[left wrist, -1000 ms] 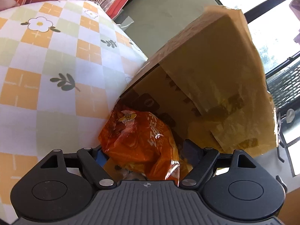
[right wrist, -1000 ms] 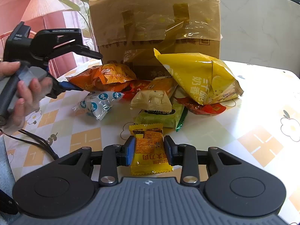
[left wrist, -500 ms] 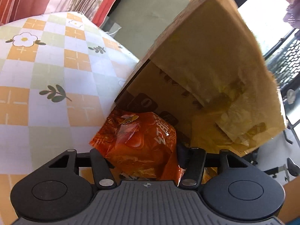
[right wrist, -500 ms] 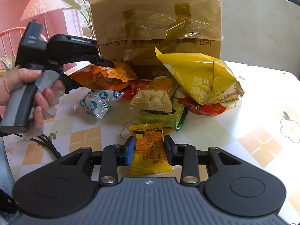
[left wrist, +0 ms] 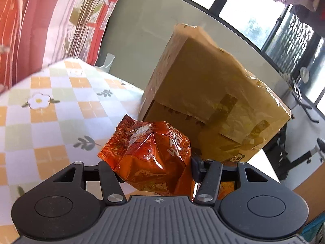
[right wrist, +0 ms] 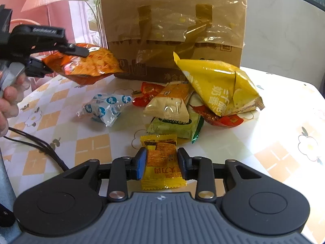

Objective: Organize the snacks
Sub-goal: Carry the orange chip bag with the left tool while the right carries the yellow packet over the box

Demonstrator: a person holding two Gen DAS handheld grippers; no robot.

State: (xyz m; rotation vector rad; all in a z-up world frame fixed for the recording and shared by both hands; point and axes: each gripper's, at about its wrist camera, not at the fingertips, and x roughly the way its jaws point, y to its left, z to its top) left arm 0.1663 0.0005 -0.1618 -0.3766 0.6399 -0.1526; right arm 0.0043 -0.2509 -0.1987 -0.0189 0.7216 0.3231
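Observation:
My left gripper (left wrist: pixel 155 170) is shut on an orange snack bag (left wrist: pixel 150 154) and holds it in the air left of the brown paper bag (left wrist: pixel 205 101). In the right wrist view the same orange bag (right wrist: pixel 87 67) hangs above the table, level with the lower part of the brown paper bag (right wrist: pixel 174 26). My right gripper (right wrist: pixel 161 163) is closed around a small yellow snack packet (right wrist: pixel 161 162) that lies on the table. A pile of snacks sits before the bag: a large yellow bag (right wrist: pixel 219 87), a blue-and-white packet (right wrist: pixel 105 107), a green packet (right wrist: pixel 176 126).
The table (right wrist: pixel 264 132) has a white, orange and green checked cloth with flowers. A black cable (right wrist: pixel 36 144) runs across its left edge. A red-striped curtain (left wrist: pixel 30 26) and windows stand behind the table.
My left gripper has lifted the orange bag up off the snack pile and a little away from the paper bag. My right gripper has stayed still on the yellow packet.

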